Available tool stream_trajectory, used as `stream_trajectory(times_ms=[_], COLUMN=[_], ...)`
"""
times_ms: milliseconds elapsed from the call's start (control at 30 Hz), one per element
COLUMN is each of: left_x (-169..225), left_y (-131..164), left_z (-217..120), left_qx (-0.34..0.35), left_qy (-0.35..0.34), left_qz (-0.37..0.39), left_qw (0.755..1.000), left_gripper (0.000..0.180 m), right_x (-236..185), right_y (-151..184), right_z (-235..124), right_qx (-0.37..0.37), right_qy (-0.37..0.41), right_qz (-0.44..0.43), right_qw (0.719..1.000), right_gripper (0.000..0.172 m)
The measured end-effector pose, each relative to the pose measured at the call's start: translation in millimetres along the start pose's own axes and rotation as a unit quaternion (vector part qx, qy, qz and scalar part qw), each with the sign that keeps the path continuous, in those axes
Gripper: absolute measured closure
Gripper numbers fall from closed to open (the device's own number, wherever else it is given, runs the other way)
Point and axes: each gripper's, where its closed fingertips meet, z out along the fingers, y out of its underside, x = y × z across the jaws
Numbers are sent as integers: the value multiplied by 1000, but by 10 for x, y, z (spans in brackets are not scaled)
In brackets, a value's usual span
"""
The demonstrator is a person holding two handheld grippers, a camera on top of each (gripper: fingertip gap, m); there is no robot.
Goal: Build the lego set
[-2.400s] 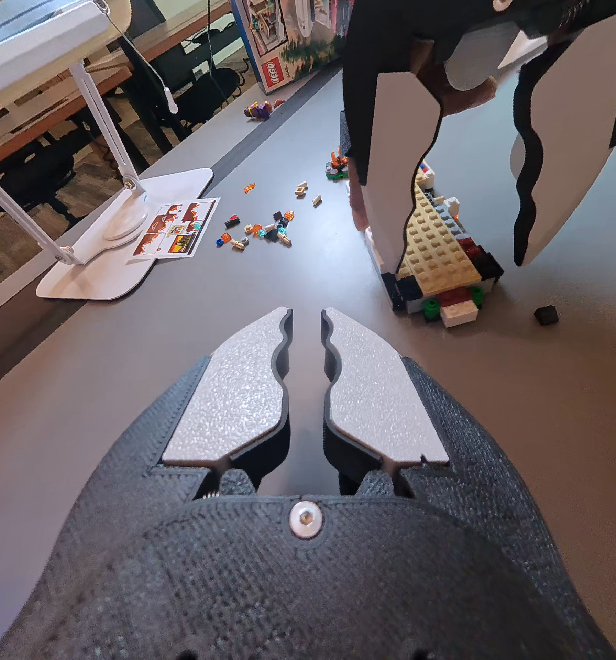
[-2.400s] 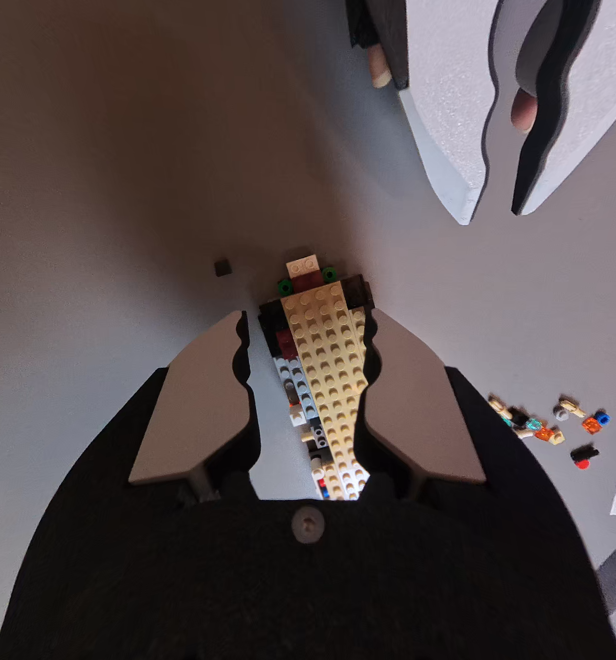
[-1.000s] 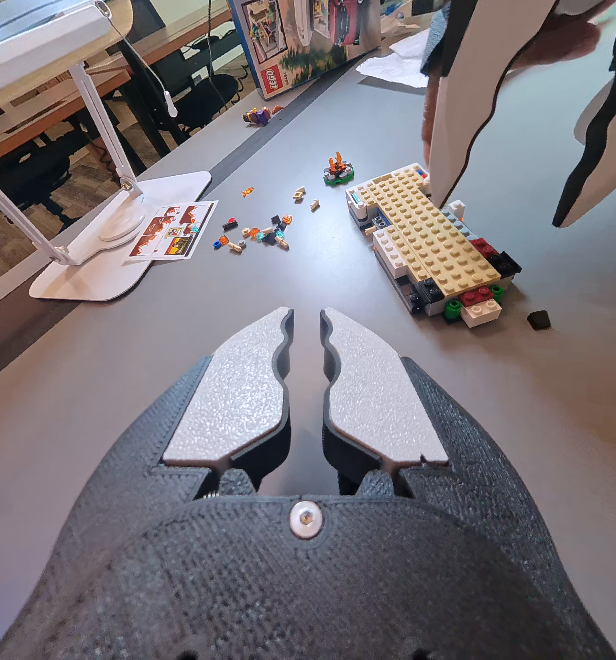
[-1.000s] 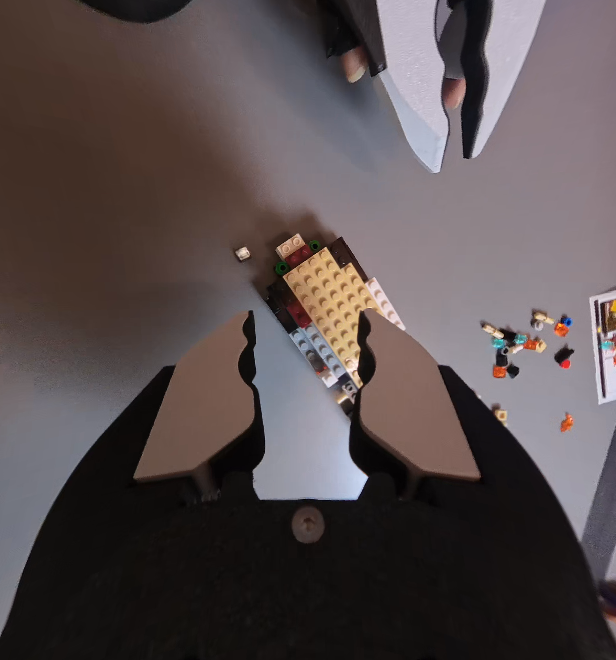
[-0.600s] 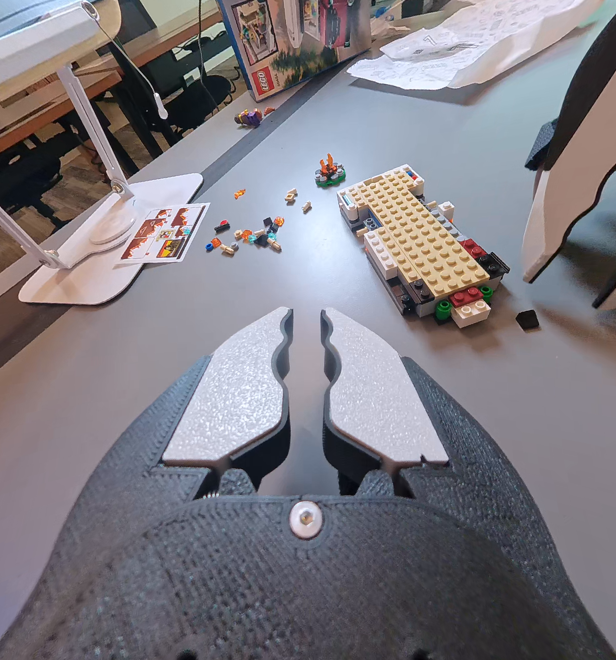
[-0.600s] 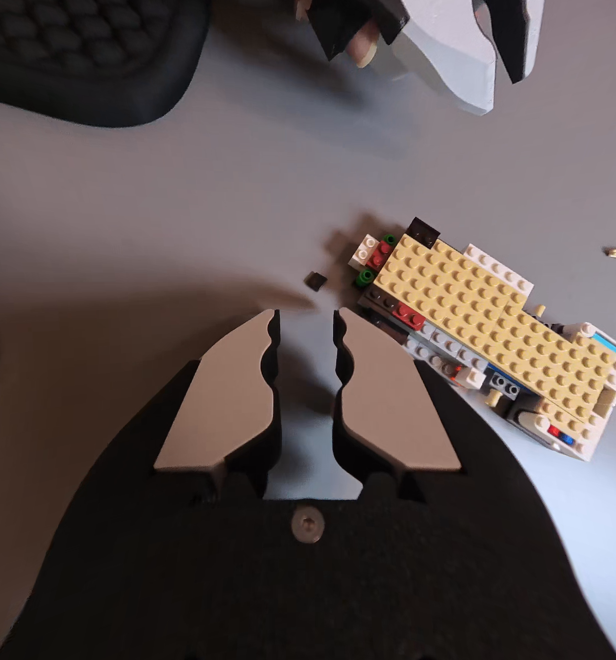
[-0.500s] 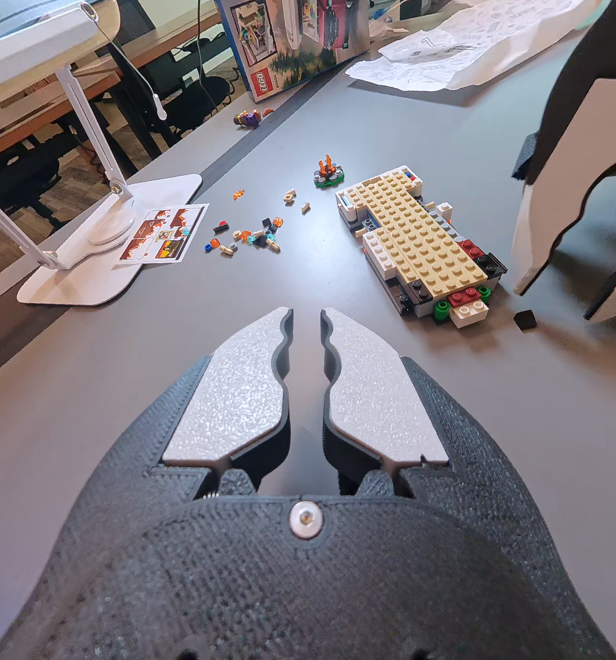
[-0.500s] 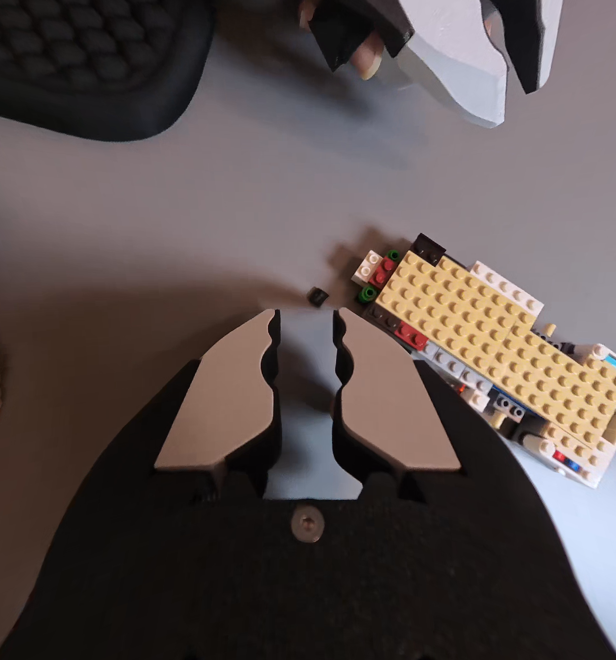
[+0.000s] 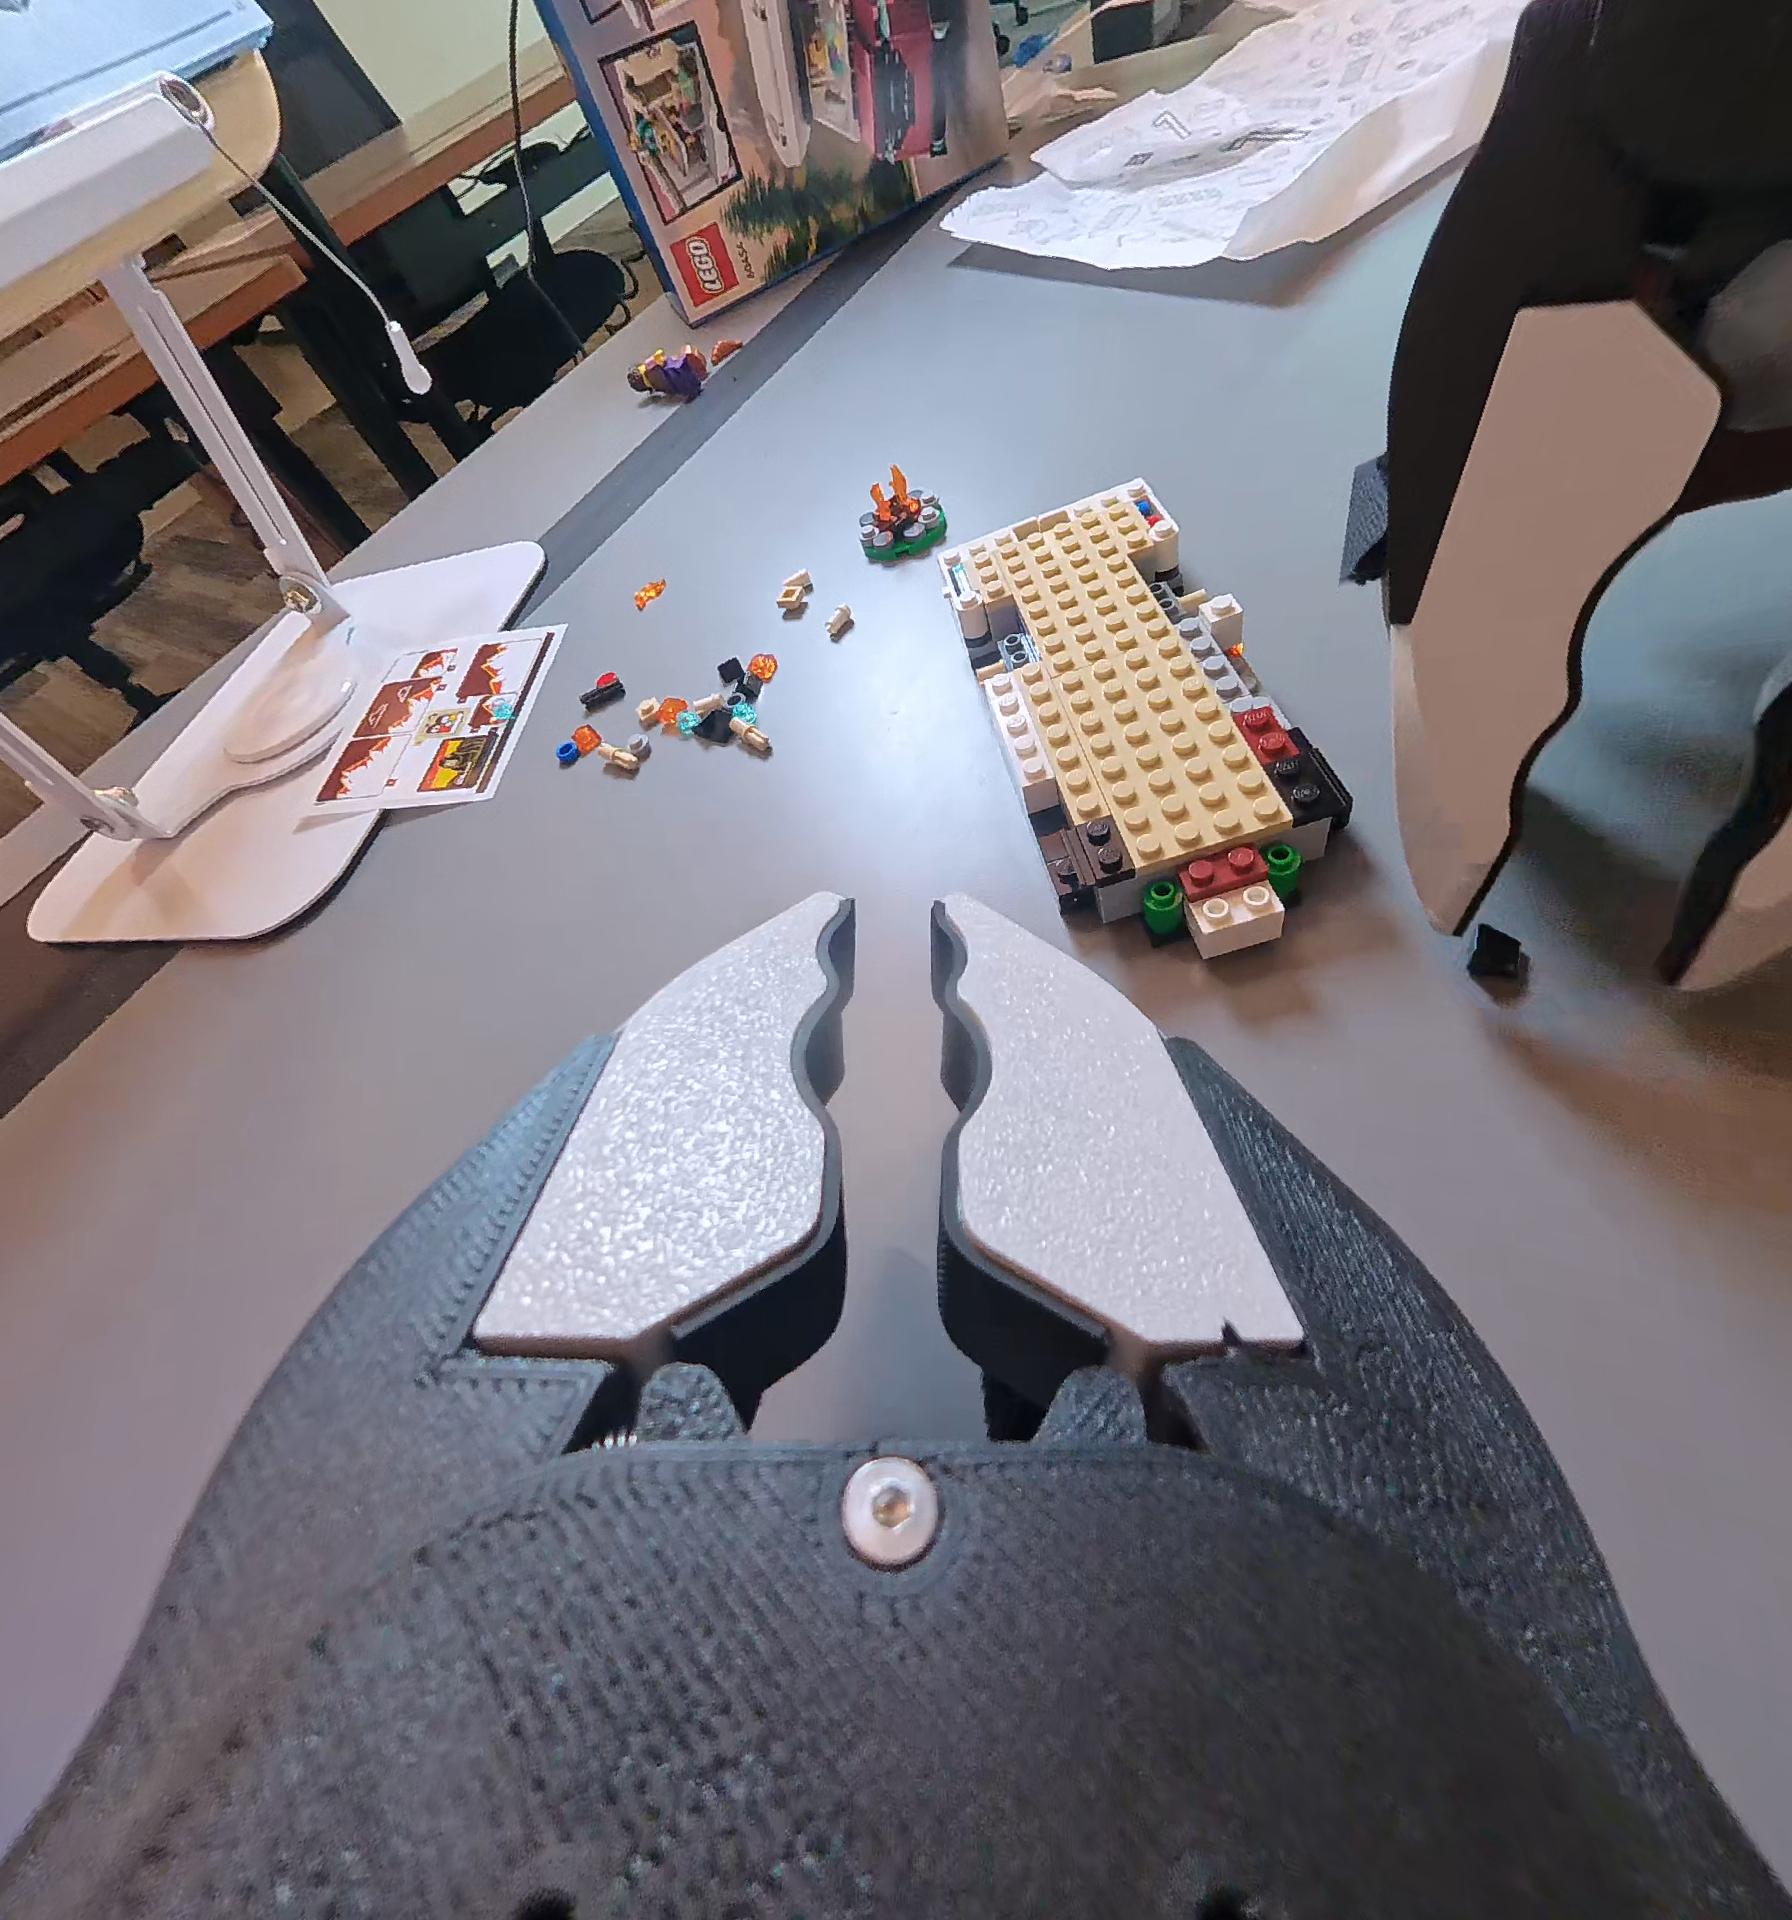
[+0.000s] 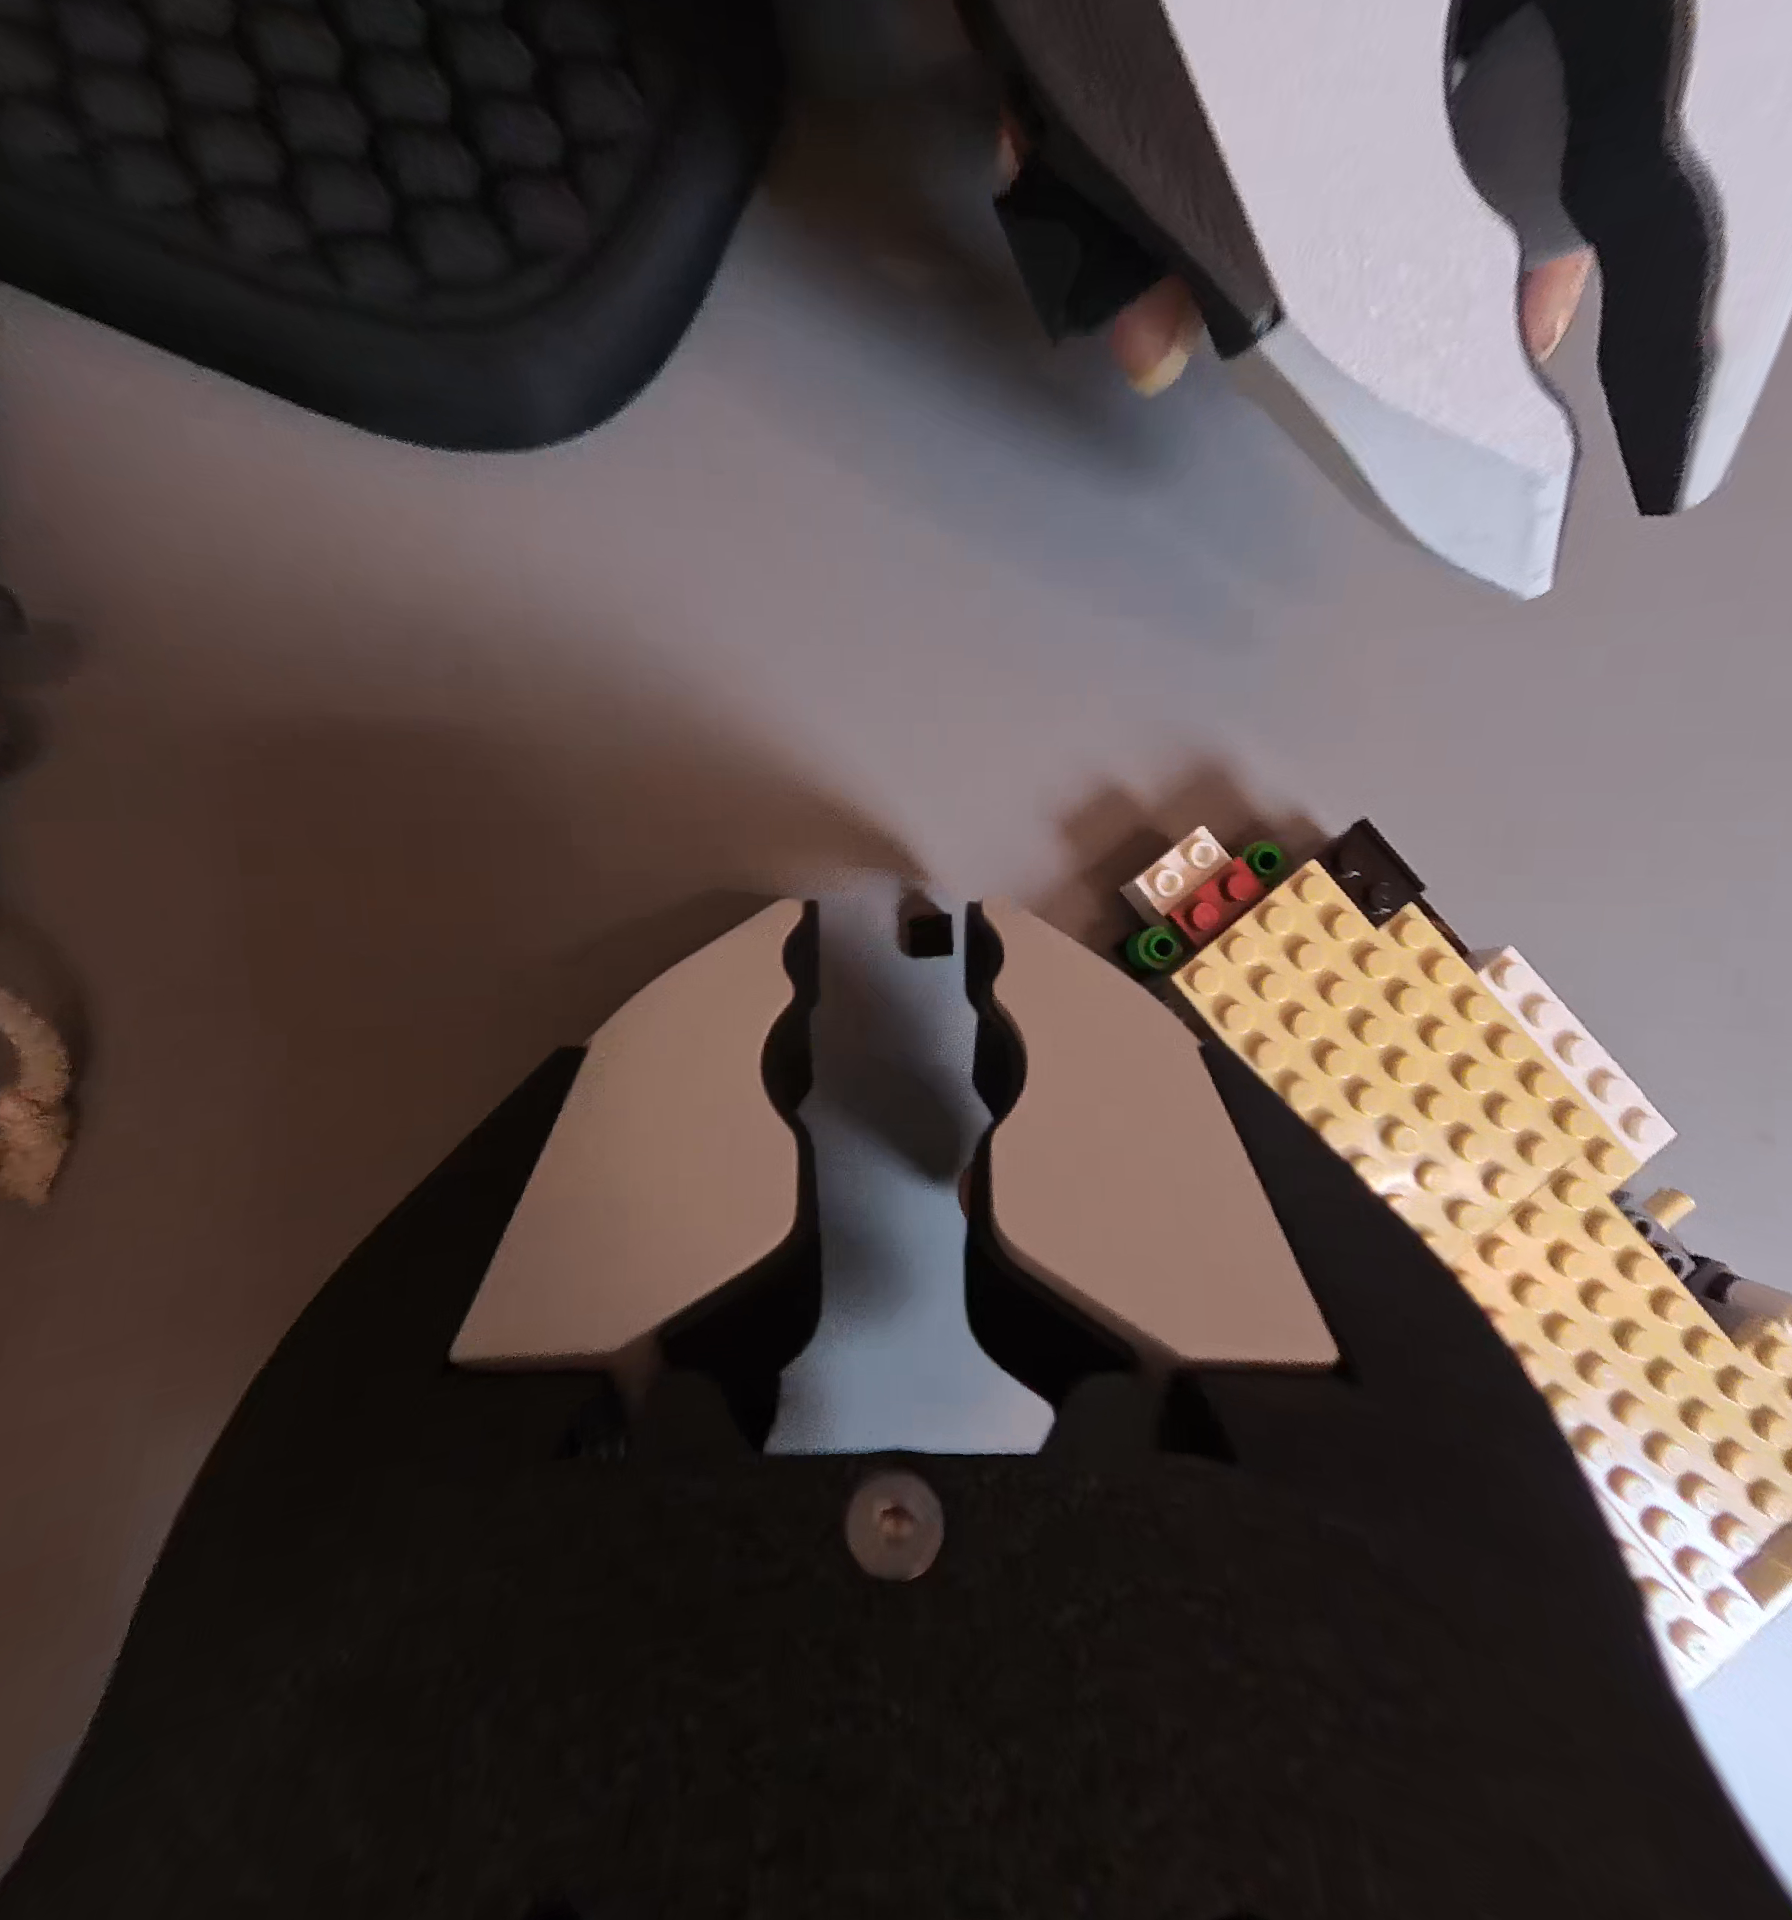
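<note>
Right gripper [image 10: 892, 914] points down at the table [image 10: 456, 727], fingers part-open; a small black piece [image 10: 923, 928] lies on the table between the tips, nearer the right-hand pad, with clear gap to the other pad, so not gripped. The left wrist view shows the same piece [image 9: 1494, 948] on the table between those tips. Just beside it, the brick model [image 10: 1443, 1122]: tan studded top, white, red and green bricks at the near end, black plate at the corner. Left gripper [image 9: 892, 914] hovers low over bare table, fingers narrow with a slim gap, nothing between them. Ahead of it to the right, the model [image 9: 1131, 707]; ahead to the left, loose small parts [image 9: 674, 707], a sticker sheet [image 9: 435, 717] on a white lamp base [image 9: 196, 873], a small campfire build [image 9: 902, 514]. Farther off: set box [image 9: 767, 135], paper sheets [image 9: 1235, 125]. A black mesh pad [image 10: 331, 187] sits at the table edge in the right view.
</note>
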Motion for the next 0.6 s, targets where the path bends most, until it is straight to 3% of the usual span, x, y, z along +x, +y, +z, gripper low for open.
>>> stream_trajectory(times_ms=[133, 233, 367, 500, 600], left_x=[5, 22, 7, -15, -10], left_y=[2, 9, 23, 33, 43], left_z=[6, 16, 11, 8, 15], left_qx=[0, -2, -4, -4, -6], left_qy=[2, 5, 3, 2, 4], left_qz=[-1, 2, 2, -3, -2], left_qw=[1000, 1000, 1000, 1000, 1000], left_gripper=[167, 167, 167, 167, 167], right_x=[237, 647, 890, 872, 874], right_y=[-56, 138, 319, 345, 374], right_z=[-298, -415, -328, -195, -129], right_qx=[17, -72, -188, -243, -270], right_qy=[12, 37, 5, -50, -71], right_qz=[-64, -121, -204, -259, -281], right_qw=[998, 989, 961, 933, 918], right_gripper=[132, 112, 89, 88, 100])
